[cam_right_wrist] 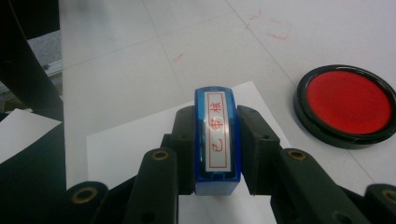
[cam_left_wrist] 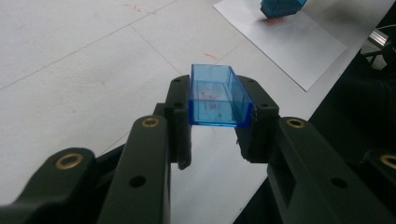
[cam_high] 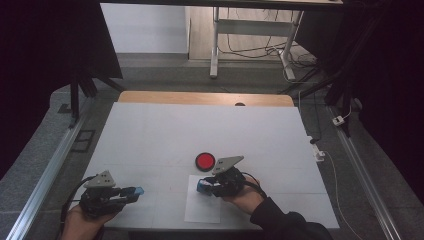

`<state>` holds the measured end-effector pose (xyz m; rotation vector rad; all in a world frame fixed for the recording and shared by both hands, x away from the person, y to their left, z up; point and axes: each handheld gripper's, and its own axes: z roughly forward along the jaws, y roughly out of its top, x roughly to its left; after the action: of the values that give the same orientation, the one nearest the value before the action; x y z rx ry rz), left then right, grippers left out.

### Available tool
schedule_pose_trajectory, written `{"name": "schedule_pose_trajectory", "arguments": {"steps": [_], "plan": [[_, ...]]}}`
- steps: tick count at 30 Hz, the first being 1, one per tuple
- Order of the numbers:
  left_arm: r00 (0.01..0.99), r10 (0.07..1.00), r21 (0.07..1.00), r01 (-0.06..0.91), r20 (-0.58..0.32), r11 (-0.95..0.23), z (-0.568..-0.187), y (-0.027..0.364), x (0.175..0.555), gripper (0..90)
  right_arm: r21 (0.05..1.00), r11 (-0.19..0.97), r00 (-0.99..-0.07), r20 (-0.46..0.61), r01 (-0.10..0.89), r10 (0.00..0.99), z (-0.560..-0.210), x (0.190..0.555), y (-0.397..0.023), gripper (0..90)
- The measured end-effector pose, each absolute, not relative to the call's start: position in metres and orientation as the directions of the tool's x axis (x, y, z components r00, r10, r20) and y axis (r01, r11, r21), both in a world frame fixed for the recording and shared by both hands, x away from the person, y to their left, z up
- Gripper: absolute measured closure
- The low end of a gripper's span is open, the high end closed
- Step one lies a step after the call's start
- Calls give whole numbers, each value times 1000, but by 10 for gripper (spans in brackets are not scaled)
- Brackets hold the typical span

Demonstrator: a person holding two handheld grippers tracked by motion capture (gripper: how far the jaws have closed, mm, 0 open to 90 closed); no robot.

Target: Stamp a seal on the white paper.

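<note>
stamping step in hand: right claw (cam_right_wrist: 217, 140) clenched on blue rectangular plastic stamp (cam_right_wrist: 217, 135) over white paper sheet (cam_high: 202, 206), round red ink pad (cam_high: 205, 161) at 11 o'clock. left claw (cam_left_wrist: 217, 126) gripping clear blue cap (cam_left_wrist: 217, 95). next, likely pressing down squarely.

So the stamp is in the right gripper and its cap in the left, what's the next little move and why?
Probably press the stamp straight down onto the white paper: the right gripper holds it over the sheet beside the red ink pad, and the left gripper keeps the blue cap aside.
</note>
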<state>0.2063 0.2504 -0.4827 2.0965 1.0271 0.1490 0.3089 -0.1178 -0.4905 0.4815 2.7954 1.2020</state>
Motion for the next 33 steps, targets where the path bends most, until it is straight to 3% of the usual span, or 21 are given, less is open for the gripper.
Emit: {"name": "schedule_pose_trajectory", "arguments": {"steps": [33], "plan": [[665,713,693,623,-223,-364,-483,251,206,680,787,571,-952,70,236,296,-454,312,-131,700]]}}
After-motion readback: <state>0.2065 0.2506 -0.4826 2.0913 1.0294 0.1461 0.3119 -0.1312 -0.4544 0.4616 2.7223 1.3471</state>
